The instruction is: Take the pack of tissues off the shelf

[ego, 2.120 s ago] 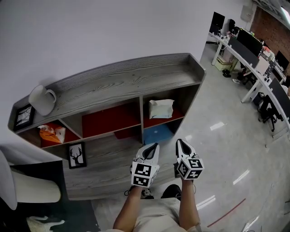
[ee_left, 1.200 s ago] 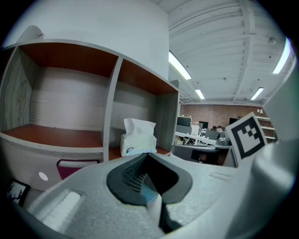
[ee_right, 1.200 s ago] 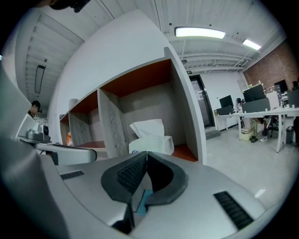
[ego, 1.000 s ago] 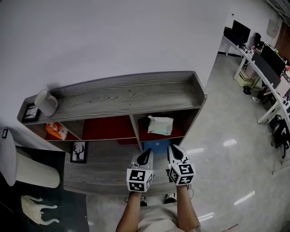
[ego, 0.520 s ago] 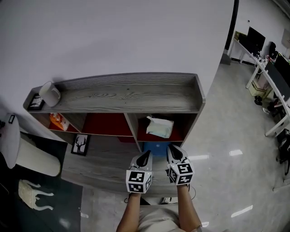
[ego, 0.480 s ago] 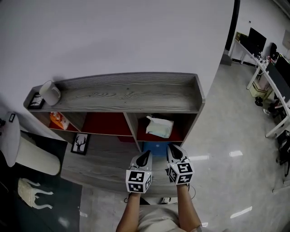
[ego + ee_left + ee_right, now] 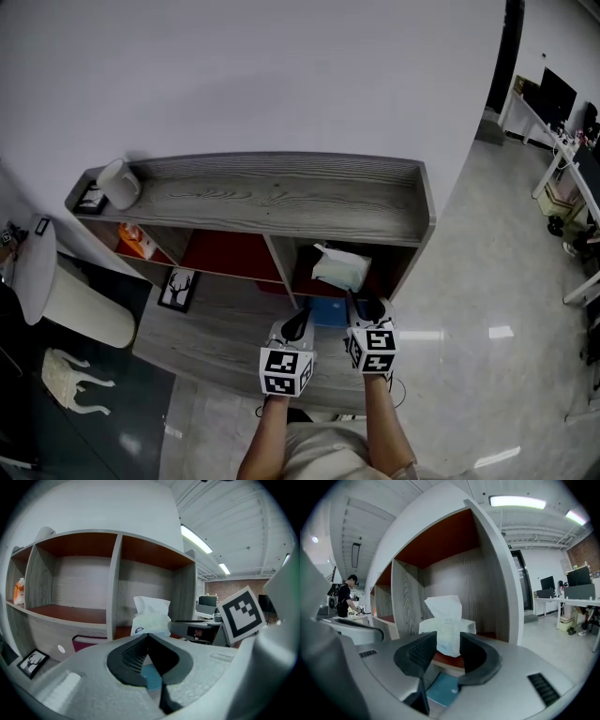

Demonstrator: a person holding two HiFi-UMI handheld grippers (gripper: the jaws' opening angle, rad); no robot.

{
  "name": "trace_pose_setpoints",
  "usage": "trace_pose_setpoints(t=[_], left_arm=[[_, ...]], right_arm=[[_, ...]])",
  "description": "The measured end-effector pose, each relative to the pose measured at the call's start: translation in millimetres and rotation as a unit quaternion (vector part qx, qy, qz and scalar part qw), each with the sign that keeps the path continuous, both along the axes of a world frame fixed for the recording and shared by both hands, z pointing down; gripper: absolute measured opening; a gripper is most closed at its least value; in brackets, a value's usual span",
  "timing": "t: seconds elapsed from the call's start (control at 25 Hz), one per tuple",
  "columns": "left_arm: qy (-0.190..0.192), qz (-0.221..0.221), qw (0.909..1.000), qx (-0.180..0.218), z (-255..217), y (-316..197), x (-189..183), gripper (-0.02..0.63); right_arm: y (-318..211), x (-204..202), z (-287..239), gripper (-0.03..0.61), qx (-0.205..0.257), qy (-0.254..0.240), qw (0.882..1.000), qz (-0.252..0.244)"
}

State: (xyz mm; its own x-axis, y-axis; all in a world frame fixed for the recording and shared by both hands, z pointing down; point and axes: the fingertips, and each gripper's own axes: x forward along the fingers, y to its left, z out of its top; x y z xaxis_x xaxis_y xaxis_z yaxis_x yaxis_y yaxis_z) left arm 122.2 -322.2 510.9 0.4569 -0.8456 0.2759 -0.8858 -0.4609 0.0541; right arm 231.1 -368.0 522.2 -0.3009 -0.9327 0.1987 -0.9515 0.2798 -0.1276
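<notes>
The pack of tissues is pale green-white with a tissue sticking up, and it stands in the right upper compartment of the grey wooden shelf. My right gripper is just in front of that compartment and a little below it. Its jaws have just been opening and stand open with nothing gripped. In the right gripper view the pack of tissues shows through the gap of the right gripper, further ahead. My left gripper hangs beside it, shut and empty. The left gripper also points at the pack of tissues.
A white mug and a small picture frame sit on the shelf top at the left. An orange packet lies in the left compartment. A deer picture and a blue item are lower down. Desks stand far right.
The right gripper's jaws have opened and it has moved closer to the shelf's right compartment. The shelf now sits nearer in the head view. The left gripper stays shut.
</notes>
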Motion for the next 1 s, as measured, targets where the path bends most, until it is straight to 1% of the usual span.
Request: trace_pose_setpoints(t=[0.28, 0.52, 0.56, 0.68, 0.8, 1.0], left_arm=[[-0.003, -0.007, 1.0000, 0.000, -4, -10, -12, 0.009], [-0.008, -0.021, 0.9997, 0.004, -8, -15, -32, 0.009], [-0.009, -0.024, 0.9996, 0.004, -8, -15, -35, 0.009], [-0.008, -0.032, 0.9995, 0.002, -7, -15, -41, 0.008], [-0.006, -0.034, 0.9994, 0.000, -7, -14, -41, 0.008], [-0.007, -0.031, 0.9995, -0.001, -5, -10, -33, 0.009]], right_arm=[[-19, 3, 7, 0.167, -0.017, 0.012, 0.999, 0.049], [-31, 5, 16, 0.166, -0.030, 0.007, 0.997, 0.064], [-32, 6, 17, 0.152, -0.033, 0.003, 0.997, 0.065], [-31, 8, 20, 0.075, -0.036, -0.008, 0.997, 0.064], [-30, 9, 17, 0.049, -0.031, -0.015, 0.998, 0.060], [-26, 8, 7, 0.035, -0.014, -0.025, 0.998, 0.050]])
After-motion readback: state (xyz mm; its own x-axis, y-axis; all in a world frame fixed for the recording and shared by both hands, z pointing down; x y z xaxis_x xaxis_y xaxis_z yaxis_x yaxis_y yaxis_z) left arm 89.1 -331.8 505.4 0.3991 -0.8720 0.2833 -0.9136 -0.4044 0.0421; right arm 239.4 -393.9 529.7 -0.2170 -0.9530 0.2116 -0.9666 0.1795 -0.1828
